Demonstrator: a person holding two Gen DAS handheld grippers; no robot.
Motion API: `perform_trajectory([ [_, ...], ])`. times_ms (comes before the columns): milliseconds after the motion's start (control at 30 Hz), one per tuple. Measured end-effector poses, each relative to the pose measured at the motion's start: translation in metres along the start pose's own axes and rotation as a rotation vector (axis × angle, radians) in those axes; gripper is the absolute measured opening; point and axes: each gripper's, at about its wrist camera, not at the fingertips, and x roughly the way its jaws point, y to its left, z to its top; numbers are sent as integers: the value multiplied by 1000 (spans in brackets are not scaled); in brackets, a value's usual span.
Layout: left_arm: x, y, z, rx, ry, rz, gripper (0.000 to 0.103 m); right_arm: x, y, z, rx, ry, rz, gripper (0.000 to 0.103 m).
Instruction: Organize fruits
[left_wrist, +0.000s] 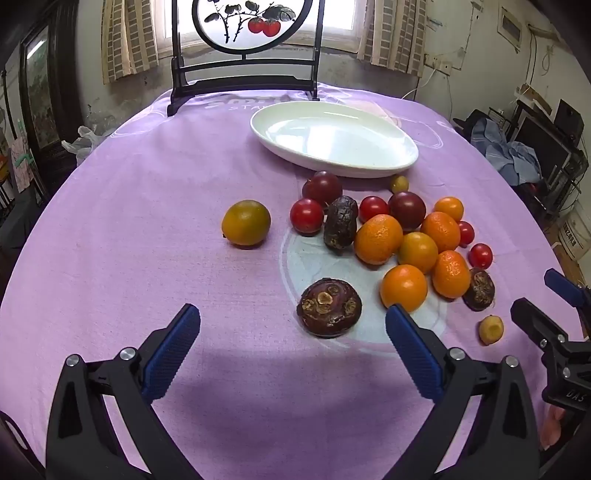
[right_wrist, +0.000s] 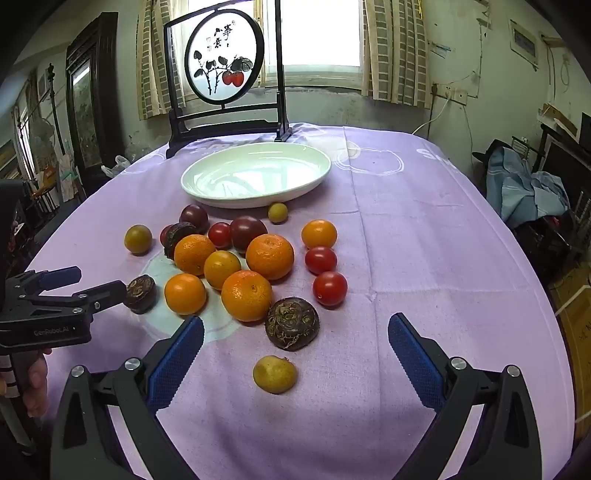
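Observation:
A pile of oranges (left_wrist: 378, 239), red tomatoes (left_wrist: 306, 215) and dark purple fruits lies on the purple tablecloth in front of an empty white oval plate (left_wrist: 334, 138). My left gripper (left_wrist: 291, 325) is open and empty, its jaws either side of a brown water chestnut (left_wrist: 329, 307). A lone greenish orange (left_wrist: 246, 222) sits to the left. My right gripper (right_wrist: 295, 332) is open and empty, with another water chestnut (right_wrist: 292, 323) and a small yellow fruit (right_wrist: 274, 373) between its jaws. The left gripper also shows in the right wrist view (right_wrist: 88, 284), beside a chestnut (right_wrist: 140, 293).
A framed round painting on a black stand (right_wrist: 225, 62) stands at the table's far edge behind the plate (right_wrist: 255, 173). The table edge drops off at right, with furniture and blue cloth (right_wrist: 524, 188) beyond. The right gripper shows at the right edge of the left wrist view (left_wrist: 546, 299).

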Motion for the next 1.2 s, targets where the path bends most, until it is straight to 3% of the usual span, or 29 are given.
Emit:
perform_trajectory([
  [100, -2, -8, -5, 11, -24, 10, 99, 1, 1, 0, -2, 17, 3, 100],
  [200, -2, -4, 0, -6, 0, -24, 99, 2, 0, -1, -1, 18, 5, 100],
  [800, -2, 1, -3, -11, 2, -43, 99, 2, 2, -6, -11, 22, 15, 100],
  [1200, 0, -4, -5, 10, 5, 1, 99, 4, 3, -8, -7, 31, 10, 100],
])
